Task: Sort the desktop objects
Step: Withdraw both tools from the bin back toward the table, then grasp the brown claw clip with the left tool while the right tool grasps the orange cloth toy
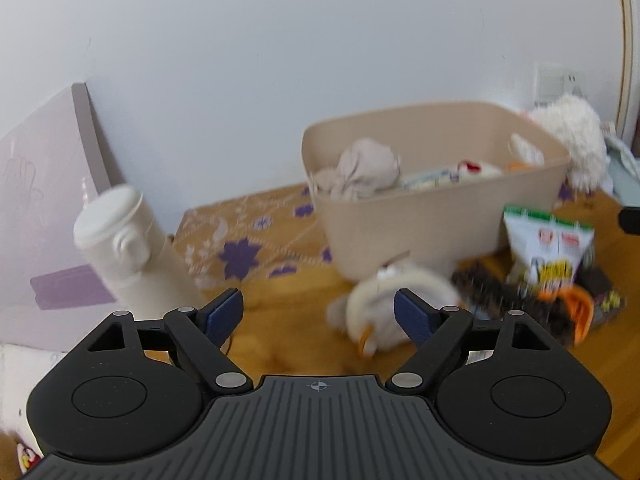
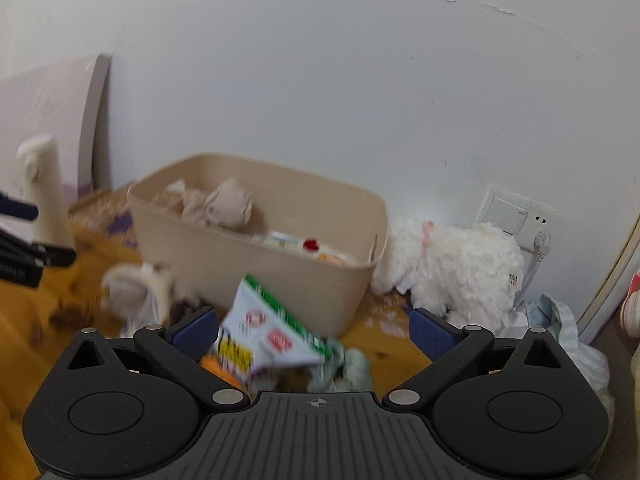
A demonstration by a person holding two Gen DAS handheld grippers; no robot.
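A beige bin [image 1: 420, 216] stands on the wooden desk; it also shows in the right wrist view [image 2: 256, 256]. It holds a grey cloth [image 1: 360, 172] and several small items. My left gripper [image 1: 318, 314] is open and empty, with a blurred white plush item [image 1: 380, 316] lying just ahead to the right of it. My right gripper [image 2: 316, 330] is open; a white and green snack bag [image 2: 268, 336] lies between and below its fingers, not clamped. The same bag [image 1: 548, 248] stands right of the bin in the left wrist view.
A cream bottle [image 1: 128, 248] stands at the left by a leaning lilac board [image 1: 44, 184]. A white fluffy toy [image 2: 456, 264] sits against the wall right of the bin. Dark patterned packets [image 1: 520, 304] lie under the snack bag. A patterned cloth [image 1: 248, 240] covers the desk's back.
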